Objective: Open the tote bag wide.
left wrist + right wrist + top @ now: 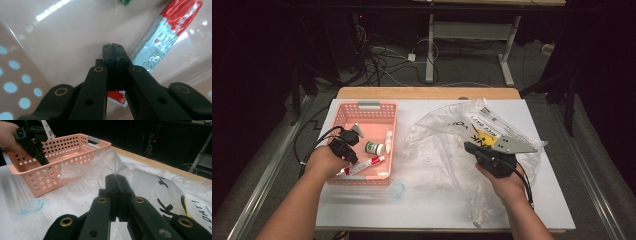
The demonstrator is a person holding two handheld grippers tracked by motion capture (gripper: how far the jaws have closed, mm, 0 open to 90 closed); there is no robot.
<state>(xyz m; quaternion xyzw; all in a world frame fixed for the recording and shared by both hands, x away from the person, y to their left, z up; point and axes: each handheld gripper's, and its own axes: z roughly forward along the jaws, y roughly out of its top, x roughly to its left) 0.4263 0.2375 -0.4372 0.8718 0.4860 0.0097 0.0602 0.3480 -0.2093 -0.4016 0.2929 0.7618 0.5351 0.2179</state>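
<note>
Reaching into the pink basket with the left gripper, jaws pressed together, nothing pinched between them. Tube of red and silver lying flat on the basket floor, just beside the tips at about two o'clock in the left gripper view. At four o'clock from the basket's centre in the high view, near the front wall. Small green-capped bottle and white stick close by at twelve o'clock from it. Right gripper resting over the clear plastic bag, jaws also closed flat. Best to spread the left jaws first, straddle the tube across its narrow width, and probably lift straight up to avoid snagging the wall
</note>
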